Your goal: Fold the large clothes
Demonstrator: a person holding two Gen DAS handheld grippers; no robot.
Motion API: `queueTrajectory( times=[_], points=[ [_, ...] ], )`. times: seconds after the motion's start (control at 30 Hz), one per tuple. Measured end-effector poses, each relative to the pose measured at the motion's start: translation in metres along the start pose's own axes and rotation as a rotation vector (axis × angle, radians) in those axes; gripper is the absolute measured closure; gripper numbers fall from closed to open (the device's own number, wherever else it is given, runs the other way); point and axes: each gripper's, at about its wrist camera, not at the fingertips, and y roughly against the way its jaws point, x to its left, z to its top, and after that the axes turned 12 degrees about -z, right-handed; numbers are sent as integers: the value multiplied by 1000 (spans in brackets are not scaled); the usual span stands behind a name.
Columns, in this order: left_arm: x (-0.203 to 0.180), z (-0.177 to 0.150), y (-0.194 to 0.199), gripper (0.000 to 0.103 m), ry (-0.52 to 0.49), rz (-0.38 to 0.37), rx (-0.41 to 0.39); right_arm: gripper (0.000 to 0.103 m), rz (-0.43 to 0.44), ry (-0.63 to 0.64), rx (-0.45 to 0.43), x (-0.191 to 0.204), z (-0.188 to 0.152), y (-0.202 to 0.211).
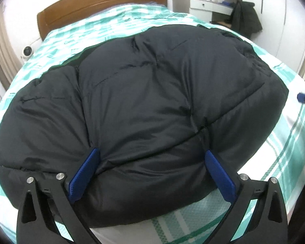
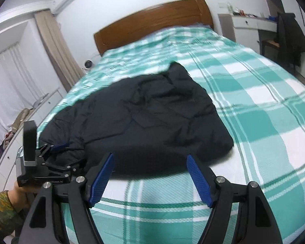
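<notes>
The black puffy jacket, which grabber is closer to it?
Left. The left gripper is right at the black puffy jacket, its near edge bulging between the open fingers. The right gripper hangs open just short of that edge, over the bed cover.

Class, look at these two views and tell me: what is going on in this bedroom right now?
A person with a two-finger gripper in each hand is working on a dark padded jacket that lies bundled on a bed with a green checked cover. The left gripper is at the jacket's near edge, its open blue fingers on either side of the puffy fabric. The right gripper is open and empty, just short of the jacket. The folding does not look finished.
</notes>
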Motion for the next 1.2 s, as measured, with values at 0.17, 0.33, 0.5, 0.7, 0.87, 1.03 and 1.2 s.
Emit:
queueTrajectory(
  times=[0.17, 0.33, 0.5, 0.7, 0.87, 1.03, 1.2],
  points=[
    [-3, 3, 29, 2, 39, -69, -22, 28, -20, -50, -1, -18, -2, 1],
    [6, 22, 60, 2, 99, -198, -102, 21, -64, -195, 28, -57, 6, -9],
    [45, 59, 55, 2, 206, -201, -141, 16, 24, -354, 65, -101, 36, -33],
    [68, 77, 0, 10, 206, -76, 2, 15, 205, -341, 203, -115, 65, -103],
    [66, 66, -29, 6, 193, -73, 38, 43, 227, -258, 315, -91, 65, -140],
    [66, 65, -30, 5, 167, -65, 55, 84, 286, -332, 275, -73, 86, -107],
    [78, 78, -4, 12, 197, -122, 81, 84, 320, -248, 81, -4, 130, -33]
  ],
)
